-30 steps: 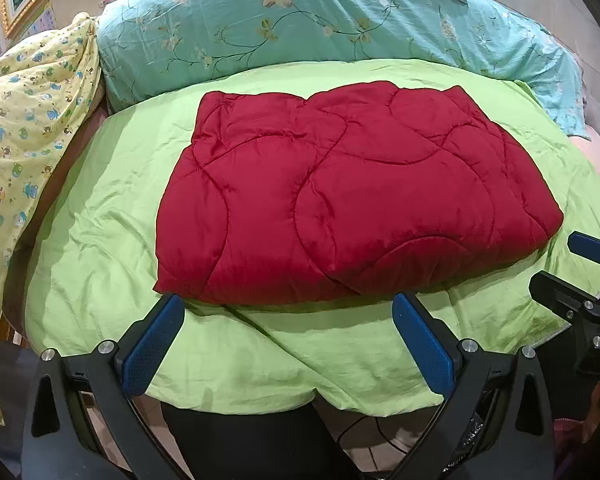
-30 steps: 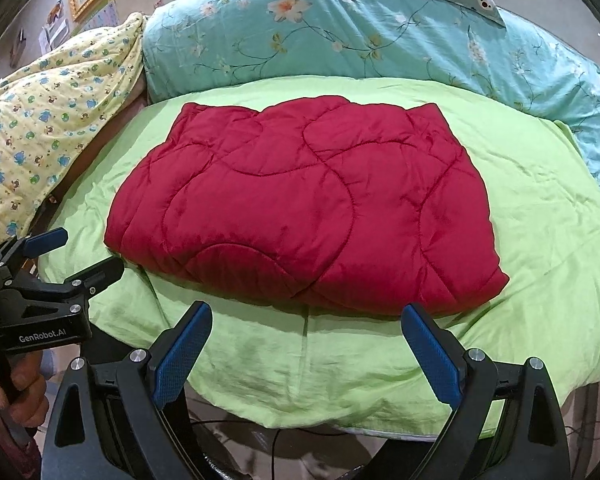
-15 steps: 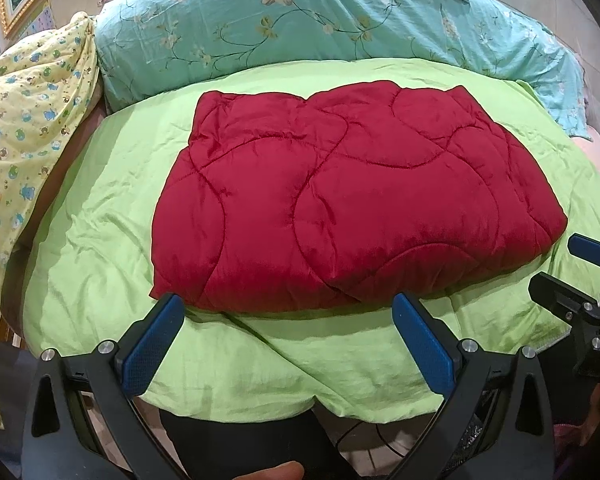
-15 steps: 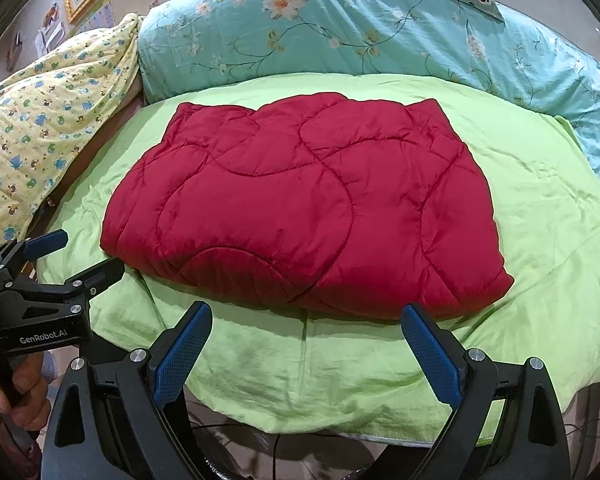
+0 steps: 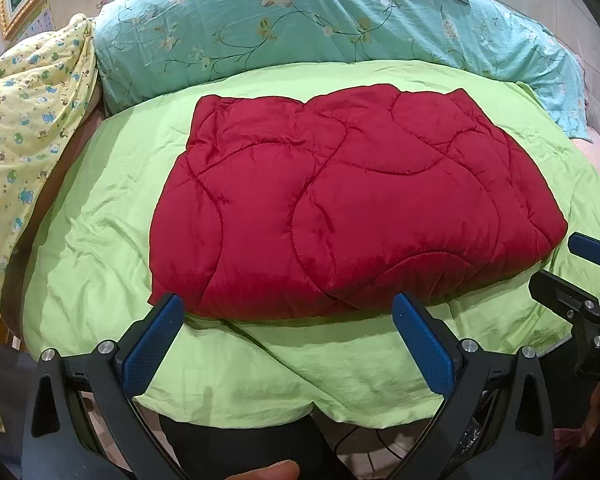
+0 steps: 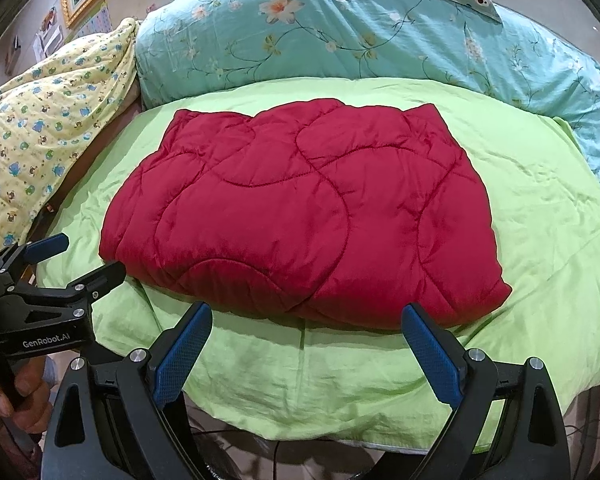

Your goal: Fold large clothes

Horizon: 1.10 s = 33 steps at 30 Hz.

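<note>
Lying flat near the middle of the bed, the red quilted garment (image 5: 340, 212) is already a thick, roughly rectangular bundle — several layers show at its near edge, and no sleeve or collar can be made out. It rests on the green sheet (image 5: 100, 264), well apart from the floral blue pillow (image 5: 300, 32) behind it and from the yellow printed cover (image 5: 24, 128) on the left.

We judge the fold to be at a late step: either one more halving is due or the bundle is finished, and these views alone do not settle which.

The left gripper (image 5: 288, 344) hovers just short of the near edge, towards the bundle's left corner. Its jaws stand wide apart and hold nothing. The right gripper (image 6: 308, 350) hovers likewise before the near edge, towards the right corner, jaws wide and empty. Neither set of fingers touches the cloth. Each tool also shows at the edge of the other's view, side by side over the bed's front edge.

If a further fold is intended, we expect the next move to call for the following:
- lower each gripper to its own near corner;
- close on all layers together — the padding is bulky and may slip free;
- carry both corners across evenly, so that the edges line up.
</note>
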Tool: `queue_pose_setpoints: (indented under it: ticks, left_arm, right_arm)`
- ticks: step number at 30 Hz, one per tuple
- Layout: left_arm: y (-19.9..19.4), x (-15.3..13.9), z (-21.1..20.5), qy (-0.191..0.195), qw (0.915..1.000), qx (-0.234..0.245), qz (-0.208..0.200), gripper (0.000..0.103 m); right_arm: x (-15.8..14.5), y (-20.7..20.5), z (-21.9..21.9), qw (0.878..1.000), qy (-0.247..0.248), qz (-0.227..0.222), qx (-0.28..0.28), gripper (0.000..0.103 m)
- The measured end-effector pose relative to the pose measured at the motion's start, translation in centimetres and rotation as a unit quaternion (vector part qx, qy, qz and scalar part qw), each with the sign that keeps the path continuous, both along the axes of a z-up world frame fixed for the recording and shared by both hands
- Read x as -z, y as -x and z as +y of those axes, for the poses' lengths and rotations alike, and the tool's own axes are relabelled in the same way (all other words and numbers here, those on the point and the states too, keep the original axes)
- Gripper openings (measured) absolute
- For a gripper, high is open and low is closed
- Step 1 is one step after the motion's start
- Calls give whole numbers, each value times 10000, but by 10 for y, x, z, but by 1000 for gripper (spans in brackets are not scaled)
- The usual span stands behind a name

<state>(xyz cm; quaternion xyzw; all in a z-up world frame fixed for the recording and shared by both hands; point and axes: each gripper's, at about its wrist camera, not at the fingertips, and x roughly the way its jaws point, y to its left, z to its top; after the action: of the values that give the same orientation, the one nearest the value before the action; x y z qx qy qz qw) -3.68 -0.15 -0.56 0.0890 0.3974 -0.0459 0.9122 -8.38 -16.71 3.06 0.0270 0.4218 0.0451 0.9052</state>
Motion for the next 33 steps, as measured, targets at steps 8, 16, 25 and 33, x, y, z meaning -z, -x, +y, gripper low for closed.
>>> queue_pose_setpoints:
  ticks: [8,16,25,33]
  left_arm:
    - [0,0,-3,-3,10000,9,-8,103]
    - [-1,0,-3,-3,10000,3,-13,103]
    - [-2,0,-3,-5,10000,8,-15,103]
    - [-3,0,-2,-3,10000,10,-16,103]
  right_arm:
    - [0,-1,-2,10000,-24,12,38,97]
    - [0,-1,-2,10000,-26,11,41,97]
    - [0,-2,-3,10000,-32,-4,53,97]
    - [-1,-3,-2,10000,-42,13,62,97]
